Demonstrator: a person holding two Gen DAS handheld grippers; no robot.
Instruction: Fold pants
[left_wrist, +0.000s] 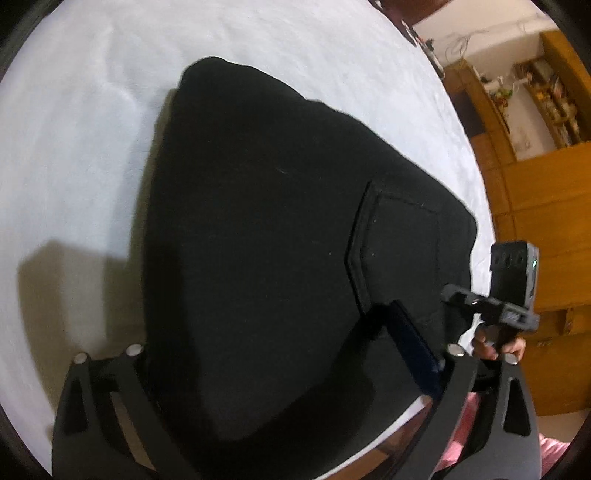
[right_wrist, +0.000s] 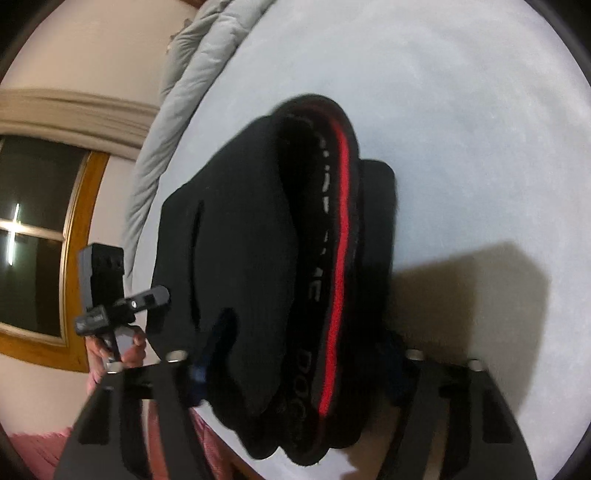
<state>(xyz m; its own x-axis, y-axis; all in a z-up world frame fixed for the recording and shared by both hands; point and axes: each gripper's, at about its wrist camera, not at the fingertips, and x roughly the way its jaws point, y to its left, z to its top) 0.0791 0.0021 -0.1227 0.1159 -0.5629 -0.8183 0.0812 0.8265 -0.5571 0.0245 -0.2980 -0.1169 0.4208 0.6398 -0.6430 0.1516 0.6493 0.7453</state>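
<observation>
Black pants (left_wrist: 266, 229) lie folded over on a white bed sheet (left_wrist: 74, 129); a back pocket seam shows at the right. In the right wrist view the pants (right_wrist: 251, 258) show the waistband with a red stripe (right_wrist: 341, 236) and grey lettering. My left gripper (left_wrist: 291, 354) is open, its jaws wide apart astride the near edge of the pants. My right gripper (right_wrist: 295, 356) is open too, its jaws straddling the waistband end. Each gripper shows in the other's view, held in a hand: the right gripper (left_wrist: 509, 295) and the left gripper (right_wrist: 110, 302).
The white sheet (right_wrist: 461, 129) spreads around the pants. A grey quilt (right_wrist: 192, 74) lies along the bed's far edge. Wooden shelves and cabinets (left_wrist: 535, 166) stand beyond the bed. A wood-framed window (right_wrist: 40, 236) is on the wall. Pink fabric (left_wrist: 461, 443) shows below the bed edge.
</observation>
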